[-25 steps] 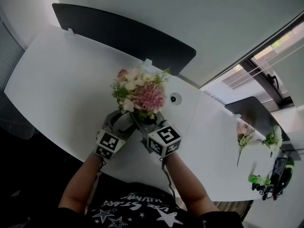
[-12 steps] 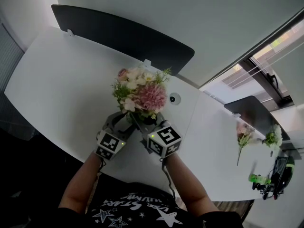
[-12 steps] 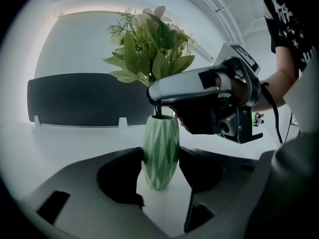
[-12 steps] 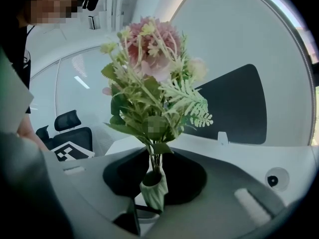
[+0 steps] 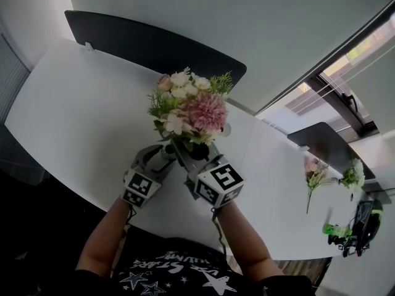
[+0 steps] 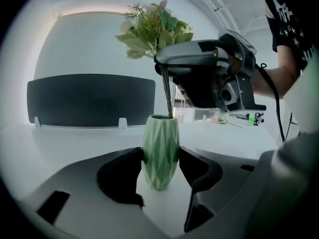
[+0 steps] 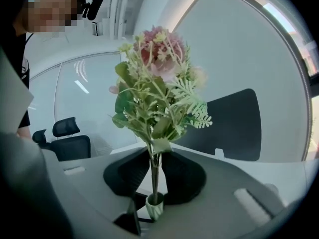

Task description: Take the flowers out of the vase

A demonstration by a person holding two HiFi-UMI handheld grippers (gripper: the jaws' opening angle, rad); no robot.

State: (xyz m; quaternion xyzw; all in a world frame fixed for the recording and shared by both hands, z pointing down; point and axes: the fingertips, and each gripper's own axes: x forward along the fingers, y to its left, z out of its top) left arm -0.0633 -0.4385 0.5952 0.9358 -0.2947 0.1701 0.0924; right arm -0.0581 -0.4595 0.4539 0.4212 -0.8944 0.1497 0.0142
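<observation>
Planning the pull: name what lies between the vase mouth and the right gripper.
Only the bare stems cross that stretch; the left gripper view shows them.

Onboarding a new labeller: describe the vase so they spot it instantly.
On the white table, look near the person's edge, under the pink and white bouquet. The vase stands upright there, clamped between the fingers of the left gripper. It is pale green, faceted and egg-shaped, the only vessel; the other flowers lie loose far right.
</observation>
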